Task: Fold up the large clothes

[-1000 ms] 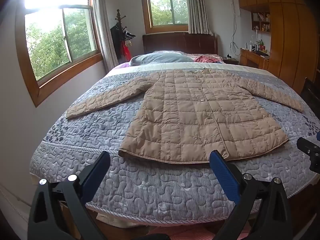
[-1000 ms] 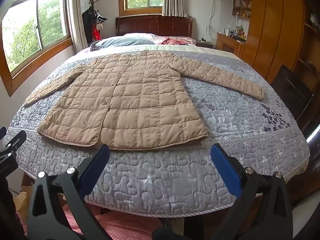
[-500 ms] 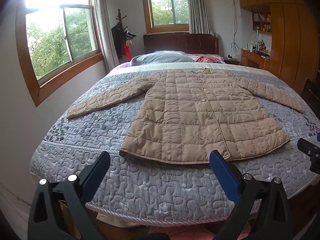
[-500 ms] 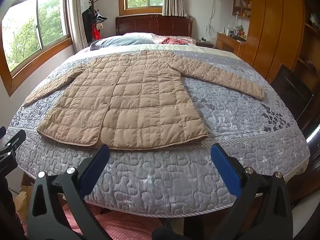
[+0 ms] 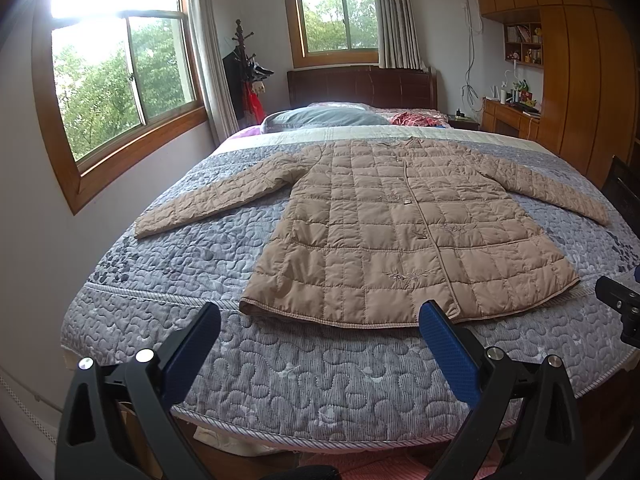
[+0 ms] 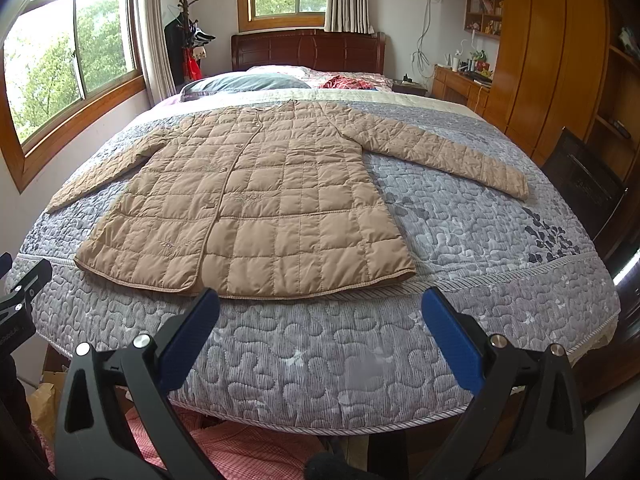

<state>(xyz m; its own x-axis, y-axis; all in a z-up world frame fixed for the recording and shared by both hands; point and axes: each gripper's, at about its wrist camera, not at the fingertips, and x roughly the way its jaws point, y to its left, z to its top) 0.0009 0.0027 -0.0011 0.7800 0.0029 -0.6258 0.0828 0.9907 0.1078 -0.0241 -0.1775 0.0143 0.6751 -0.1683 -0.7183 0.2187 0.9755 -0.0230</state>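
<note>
Left wrist view. Your left claw [image 5: 320,330] stands wide, its two blue pads [image 5: 192,350] spread well apart and holding nothing, poised over the near edge of the bed [image 5: 320,384]. The tan quilted coat [image 5: 400,240] lies flat and face up on the grey quilted bedspread [image 5: 200,256], ahead of the claw and a little to its right. The coat's hem [image 5: 360,322] runs just beyond the pad tips; the collar points away from you, toward the headboard [image 5: 360,88]. One sleeve [image 5: 216,200] stretches out ahead and to the claw's left, the other [image 5: 552,192] ahead and to its right. A grey pillow [image 5: 324,118] rests beyond the collar. Part of your right claw [image 5: 620,308] enters at the right edge, level with the hem.

Right wrist view. Your right claw [image 6: 320,320] is likewise wide and empty, its blue pads [image 6: 452,340] apart over the bedspread [image 6: 460,232] at the foot of the bed [image 6: 320,380]. The coat [image 6: 256,208] lies ahead and to the claw's left, its hem [image 6: 280,294] just past the left pad tip. The right-hand sleeve [image 6: 440,152] extends ahead and to the claw's right; the other sleeve [image 6: 100,172] reaches far left. The pillow [image 6: 244,82] and headboard [image 6: 308,50] lie beyond. Part of your left claw [image 6: 20,300] shows at the left edge. A pink checked fabric [image 6: 240,452] is seen below the bed's edge, beneath the claw.
</note>
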